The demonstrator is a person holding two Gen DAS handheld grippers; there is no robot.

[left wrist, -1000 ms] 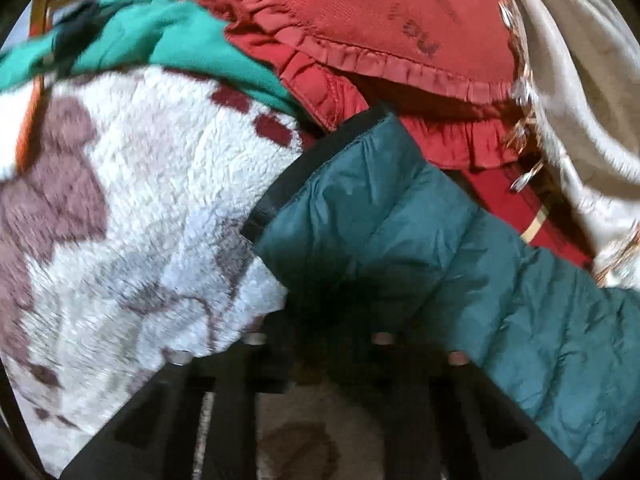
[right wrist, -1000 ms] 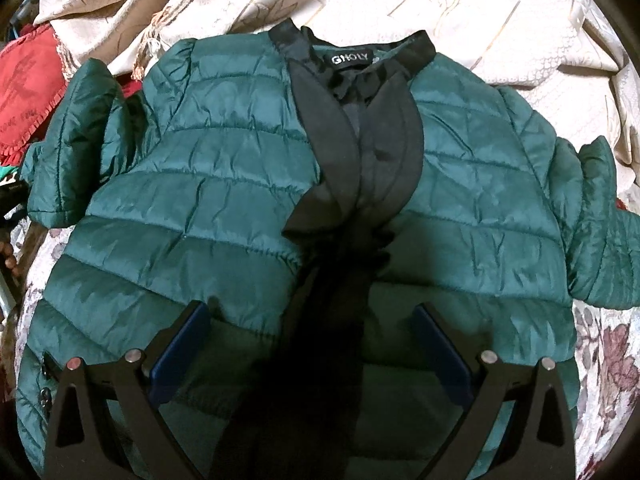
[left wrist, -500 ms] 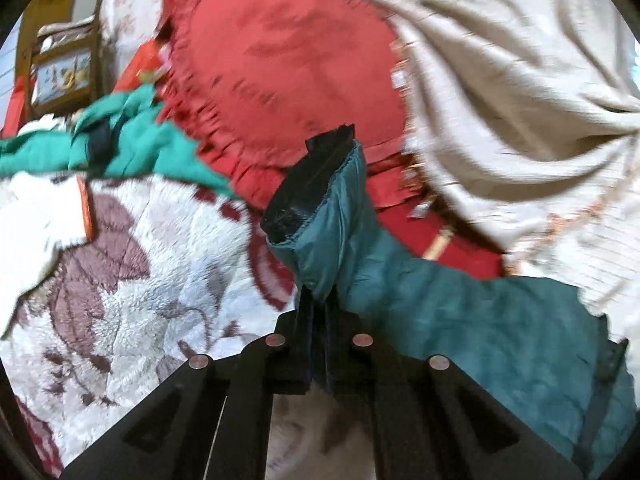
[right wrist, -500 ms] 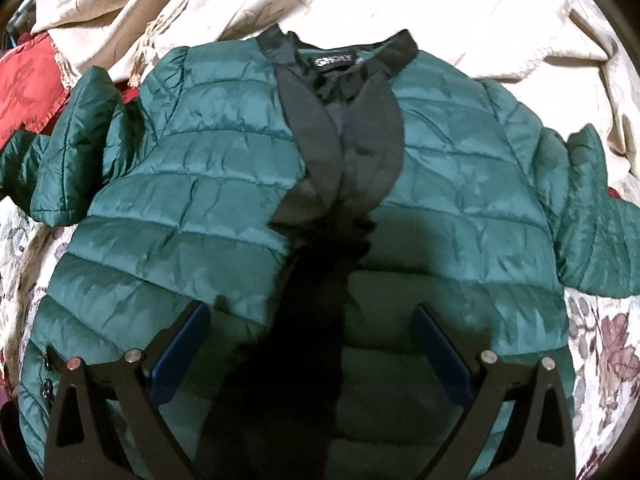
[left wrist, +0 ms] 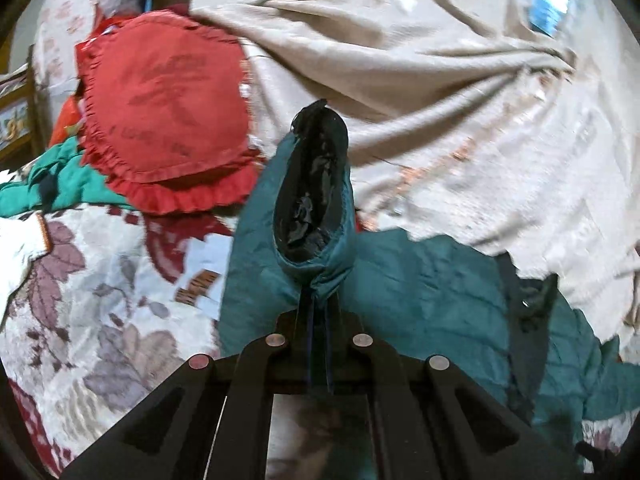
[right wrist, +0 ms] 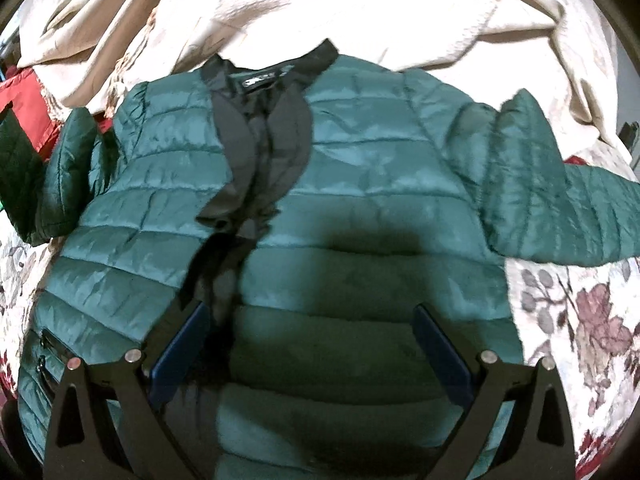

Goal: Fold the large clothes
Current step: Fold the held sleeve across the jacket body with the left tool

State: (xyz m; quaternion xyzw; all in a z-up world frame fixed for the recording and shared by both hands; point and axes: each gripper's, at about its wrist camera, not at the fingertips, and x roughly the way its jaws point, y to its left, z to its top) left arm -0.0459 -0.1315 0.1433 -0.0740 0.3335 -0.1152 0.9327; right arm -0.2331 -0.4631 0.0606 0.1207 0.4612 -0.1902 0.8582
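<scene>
A dark green quilted jacket point(right wrist: 360, 184) with black collar and front trim lies face up on a floral blanket, collar toward the far side. My left gripper point(left wrist: 318, 300) is shut on the cuff end of one jacket sleeve point(left wrist: 312, 200), which stands lifted with its black-lined opening facing the camera. In the right wrist view that lifted sleeve point(right wrist: 68, 176) shows at the jacket's left side. My right gripper point(right wrist: 312, 320) hangs open above the jacket's lower front, blue pads wide apart and nothing between them. The other sleeve point(right wrist: 560, 208) lies spread out to the right.
A red ruffled cushion point(left wrist: 164, 120) lies at the far left, with a bright green garment point(left wrist: 52, 184) beside it. A rumpled beige bedspread point(left wrist: 440, 92) covers the far side behind the collar. The floral blanket point(right wrist: 580, 320) shows right of the jacket.
My left gripper has risen and swung right with the sleeve cuff, lifting it off the blanket toward the jacket body. The right gripper has drifted right over the jacket and stayed open.
</scene>
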